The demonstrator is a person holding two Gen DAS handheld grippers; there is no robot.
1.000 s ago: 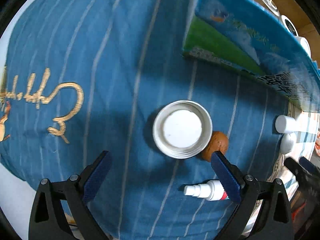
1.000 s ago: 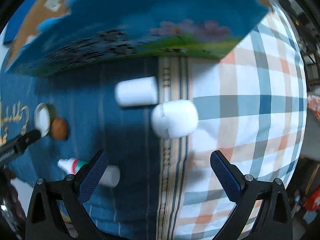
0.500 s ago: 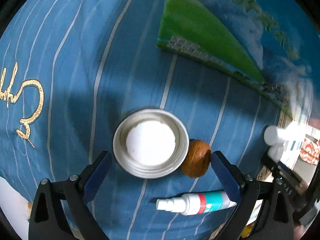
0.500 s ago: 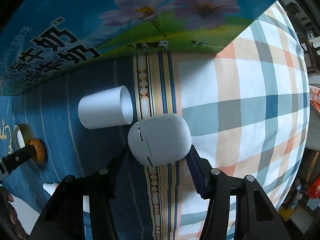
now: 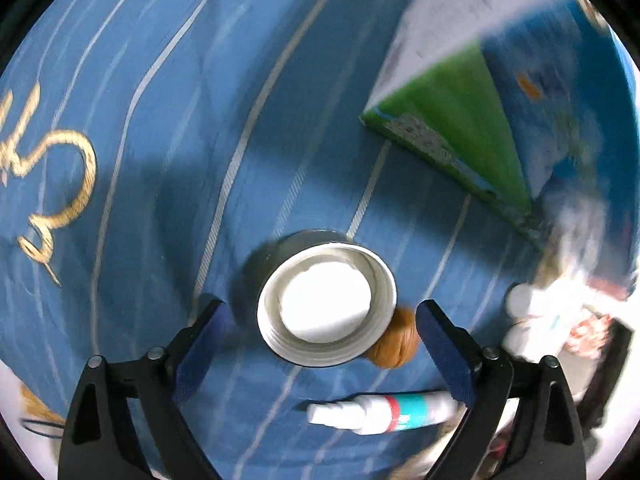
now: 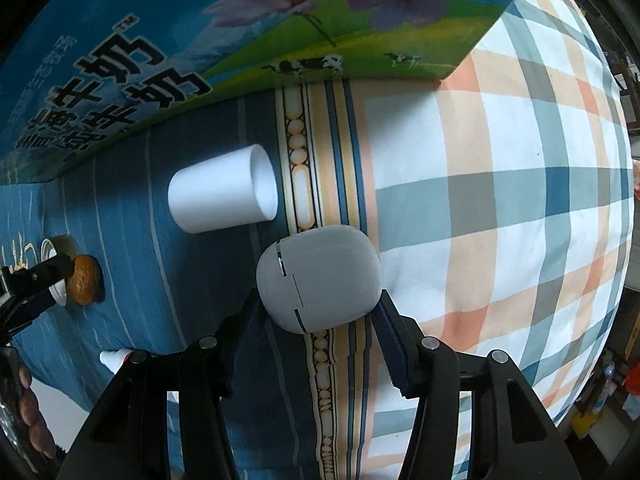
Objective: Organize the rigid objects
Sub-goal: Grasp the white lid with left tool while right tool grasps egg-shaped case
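Evidently the right gripper (image 6: pixel 318 312) had closed within the last second: a second back its fingers stood wide with the white earbud case (image 6: pixel 318 282) lying free ahead; now both pads pressed the case's flanks, held firm. Judged a completed grasp, lift next. Case sat on the seam between the blue striped cloth (image 6: pixel 132 216) and the plaid sheet (image 6: pixel 500 200). Just beyond it, apart, a white cup (image 6: pixel 222 194) lay on its side, mouth toward the plaid. Behind both stood the milk carton (image 6: pixel 200 40).

Left gripper (image 5: pixel 318 340) had narrowed and come in over the half second, from wide to partway closed. Its pads now flanked the white jar lid (image 5: pixel 326 306), which lay open side up on the blue cloth; gaps showed on both sides, so no contact yet. A walnut (image 5: pixel 396 346) touched the lid's right edge and sat between lid and right pad; judged likely to be pinched or shoved on closing. A spray bottle (image 5: pixel 376 414) lay flat nearer the camera, just under the right finger.
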